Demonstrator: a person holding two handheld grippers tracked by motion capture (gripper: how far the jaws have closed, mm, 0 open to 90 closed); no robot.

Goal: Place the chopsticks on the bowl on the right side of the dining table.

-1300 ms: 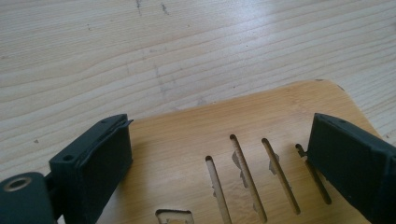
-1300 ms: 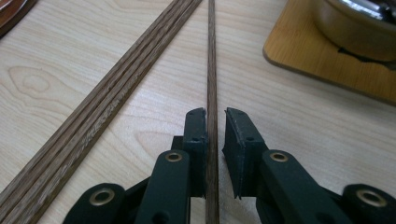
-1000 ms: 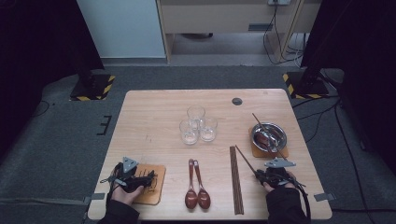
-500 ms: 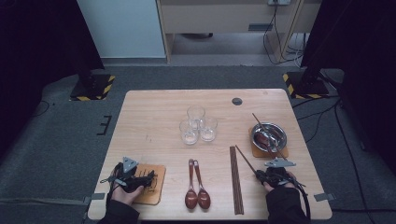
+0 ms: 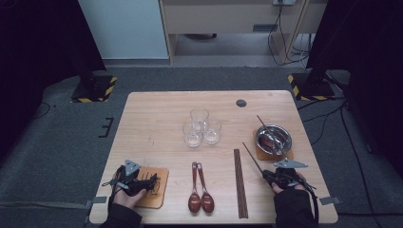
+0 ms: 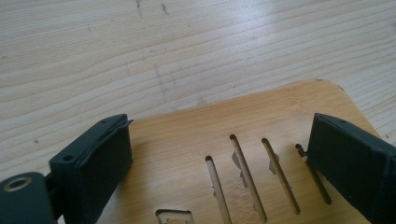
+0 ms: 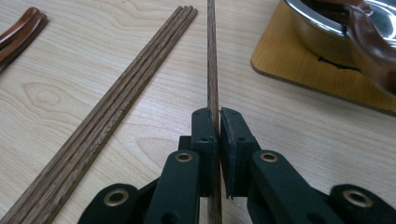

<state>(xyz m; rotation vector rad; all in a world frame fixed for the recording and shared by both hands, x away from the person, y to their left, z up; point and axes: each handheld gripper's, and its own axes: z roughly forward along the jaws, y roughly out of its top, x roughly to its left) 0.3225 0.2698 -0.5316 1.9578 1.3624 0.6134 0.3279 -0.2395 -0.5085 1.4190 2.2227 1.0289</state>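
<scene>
High view: above, looking down on whole table [image 5: 157, 109]. Gripper views: low, close to tabletop; all share it.

In the right gripper view, the thin dark wooden chopstick [image 7: 212, 60] runs off the top edge, and the shiny round metal bowl [image 7: 327, 32] is cropped at the top right corner. In the left gripper view, the slotted pale bamboo board [image 6: 233, 135] is cut by the lower edge.

No text, label, brand, number or sign can be read anywhere.
</scene>
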